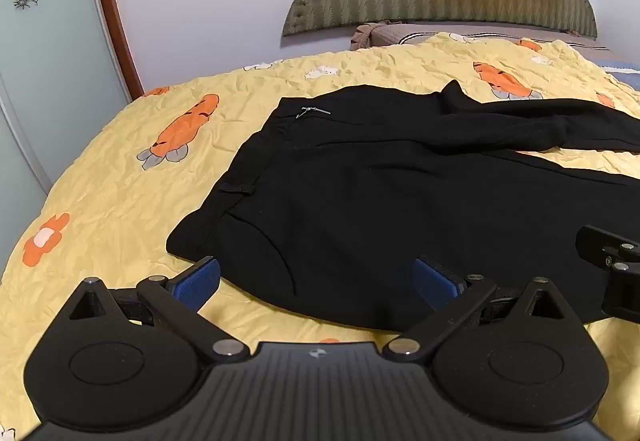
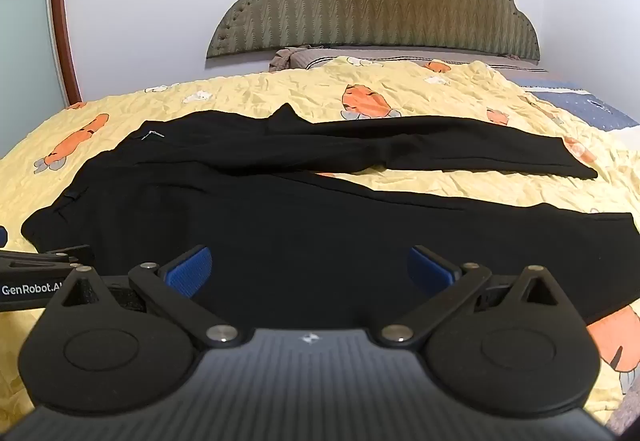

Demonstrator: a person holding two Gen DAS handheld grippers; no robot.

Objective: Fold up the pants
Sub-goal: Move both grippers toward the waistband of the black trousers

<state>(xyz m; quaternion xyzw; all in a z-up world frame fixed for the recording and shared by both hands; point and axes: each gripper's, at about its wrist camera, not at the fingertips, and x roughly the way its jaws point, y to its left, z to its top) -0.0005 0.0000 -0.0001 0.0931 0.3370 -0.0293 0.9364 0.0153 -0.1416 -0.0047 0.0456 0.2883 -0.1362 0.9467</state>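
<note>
Black pants lie spread flat on the yellow bedspread, waistband to the left and both legs running off to the right. The far leg lies apart from the near one. My left gripper hovers open over the near waist corner, its blue pads wide apart with nothing pressed between them. Over the near leg, my right gripper is likewise open and empty. Part of the right gripper shows at the right edge of the left wrist view, and the left gripper at the left edge of the right wrist view.
The bedspread is yellow with orange carrot prints. An olive padded headboard stands against the white wall at the back. A glass door with a wooden frame is on the left. A blue-grey blanket lies at the far right.
</note>
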